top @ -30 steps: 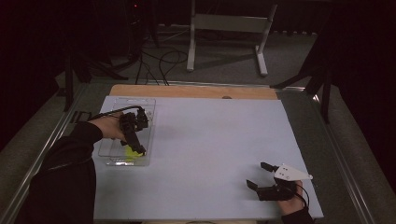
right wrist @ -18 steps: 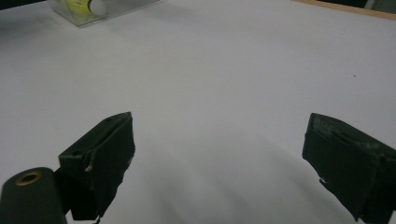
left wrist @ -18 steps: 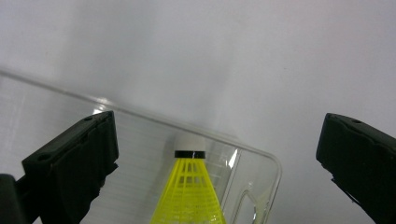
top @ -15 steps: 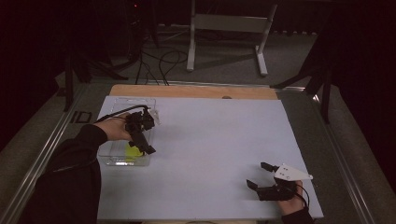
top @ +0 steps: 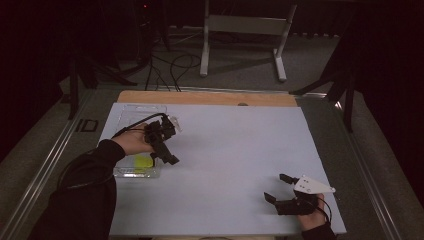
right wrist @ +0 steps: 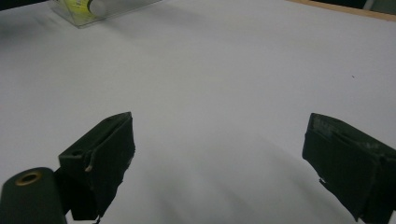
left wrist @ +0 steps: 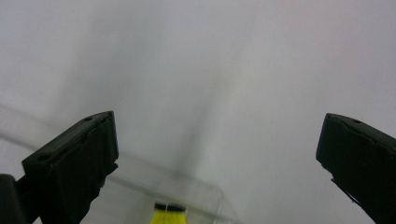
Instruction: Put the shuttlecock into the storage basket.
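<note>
Lying in a clear tray (top: 125, 172), the yellow object (top: 142, 161) sits just beside the released left tongs (top: 167, 159).

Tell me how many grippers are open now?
2. The left gripper is open by the clear tray; the right gripper is open near the table's front right corner.

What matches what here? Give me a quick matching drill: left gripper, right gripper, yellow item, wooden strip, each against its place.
Things:
1. left gripper
2. right gripper
3. yellow item
4. wooden strip

Places:
A. along the far edge of the table
B. inside the clear tray
C. near right corner of the white sheet
D. at the clear tray's right edge, jaws open

Pairs: 1-D, 2-C, 3-B, 4-A
</note>
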{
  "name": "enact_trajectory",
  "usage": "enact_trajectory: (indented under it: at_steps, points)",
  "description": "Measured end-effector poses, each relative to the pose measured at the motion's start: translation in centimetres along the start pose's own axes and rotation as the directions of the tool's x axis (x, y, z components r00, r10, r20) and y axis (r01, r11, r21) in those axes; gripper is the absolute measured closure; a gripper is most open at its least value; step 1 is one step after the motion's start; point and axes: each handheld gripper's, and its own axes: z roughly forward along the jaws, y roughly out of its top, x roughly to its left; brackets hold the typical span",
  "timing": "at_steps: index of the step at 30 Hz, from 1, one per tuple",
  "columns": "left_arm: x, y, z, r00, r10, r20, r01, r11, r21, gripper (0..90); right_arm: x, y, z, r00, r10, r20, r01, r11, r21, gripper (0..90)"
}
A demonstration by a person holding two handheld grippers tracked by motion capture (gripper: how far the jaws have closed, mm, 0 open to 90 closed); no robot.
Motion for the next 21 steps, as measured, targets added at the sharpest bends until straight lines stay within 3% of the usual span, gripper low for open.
enact_trajectory:
  at_steps: [4, 11, 21]
  points:
    - [-0.4, 0.2, 0.5, 0.9998, -0.011, 0.014, 0.011, 0.9992, -0.040, 0.0, 0.0, 0.0, 0.0, 1.0000, 0.000, -0.001, 0.000, 1.000, 0.000, 9.3]
    - [-1.0, 0.7, 1.3, 0.9999, -0.004, 0.015, 0.005, 0.9979, -0.064, 0.0, 0.0, 0.0, 0.0, 1.0000, -0.002, 0.000, 0.002, 1.000, 0.002, 9.3]
    - [-2.3, 1.6, 2.0, 0.9996, -0.005, 0.027, 0.008, 0.9915, -0.130, 0.0, 0.1, 0.0, 0.0, 1.0000, -0.001, -0.001, 0.001, 1.000, 0.000, 9.3]
